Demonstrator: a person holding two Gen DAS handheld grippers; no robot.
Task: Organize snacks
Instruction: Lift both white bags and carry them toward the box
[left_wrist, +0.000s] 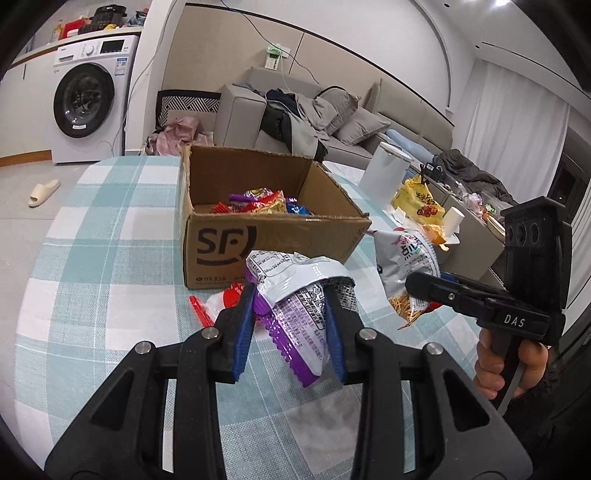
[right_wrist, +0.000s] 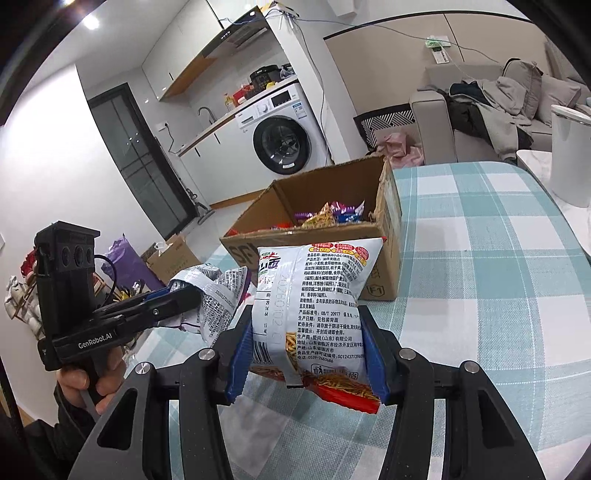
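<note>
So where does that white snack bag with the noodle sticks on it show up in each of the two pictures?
Left wrist view: the noodle-stick snack bag is right of centre, held in the right gripper, beside the box.
Right wrist view: it fills the centre foreground, clamped between that gripper's blue pads.
Shared landmark: the open cardboard box of snacks on the checked tablecloth, just behind the bag in both.

"SF" on the open brown cardboard box; "DAS" on the black right gripper body; "GenRobot.AI" on the black left gripper; "20260102" on the white noodle-snack packet.
</note>
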